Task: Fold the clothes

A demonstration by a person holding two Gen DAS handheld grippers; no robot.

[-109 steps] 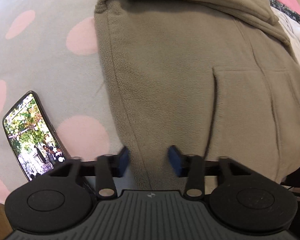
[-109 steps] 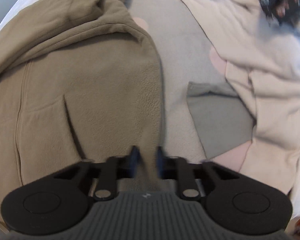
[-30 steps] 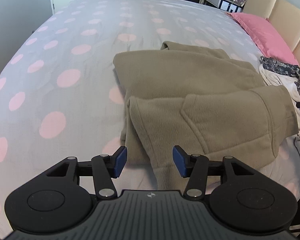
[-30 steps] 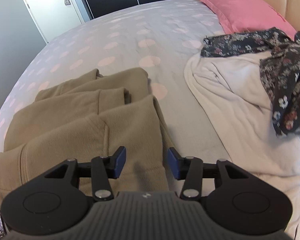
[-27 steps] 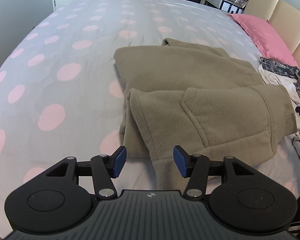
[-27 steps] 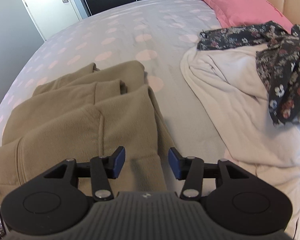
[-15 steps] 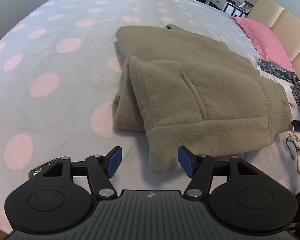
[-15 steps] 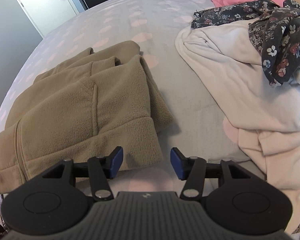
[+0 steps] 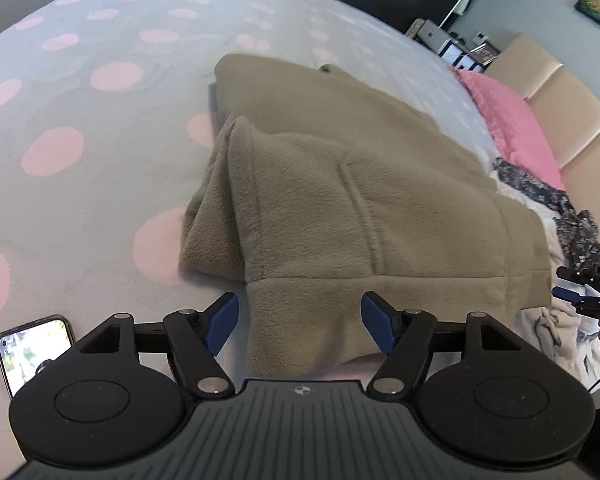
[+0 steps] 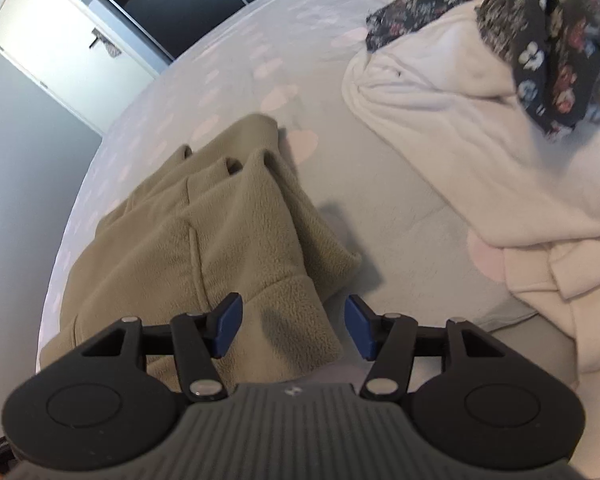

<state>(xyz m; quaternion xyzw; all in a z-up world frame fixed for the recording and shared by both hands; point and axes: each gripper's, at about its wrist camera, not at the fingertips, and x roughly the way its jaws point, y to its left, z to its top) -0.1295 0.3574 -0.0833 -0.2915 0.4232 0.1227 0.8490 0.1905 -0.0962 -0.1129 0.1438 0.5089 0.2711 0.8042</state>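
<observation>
A tan fleece hoodie [image 9: 340, 184] lies folded over itself on the dotted bedspread [image 9: 80, 120]. My left gripper [image 9: 300, 322] hangs over the near left corner of its hem; its jaws are opening, with the hem band between the blue pads but not pressed. In the right wrist view the same hoodie [image 10: 204, 248] lies at the left. My right gripper [image 10: 294, 326] sits over the hem's near right corner, jaws opening, cloth between them but not squeezed. The right gripper [image 9: 580, 292] also shows at the far right of the left view.
A phone [image 9: 34, 348] with a lit screen lies on the bed by the left gripper. A cream garment [image 10: 480, 152] and a dark floral one [image 10: 540, 40] are heaped to the right. A pink pillow [image 9: 512, 128] and headboard [image 9: 560, 100] stand beyond. A white door [image 10: 60, 48] is at the far left.
Both grippers have sunk closer to the hoodie's near hem and rolled, tilting the views. Both pairs of jaws have widened. The phone has come into the left view.
</observation>
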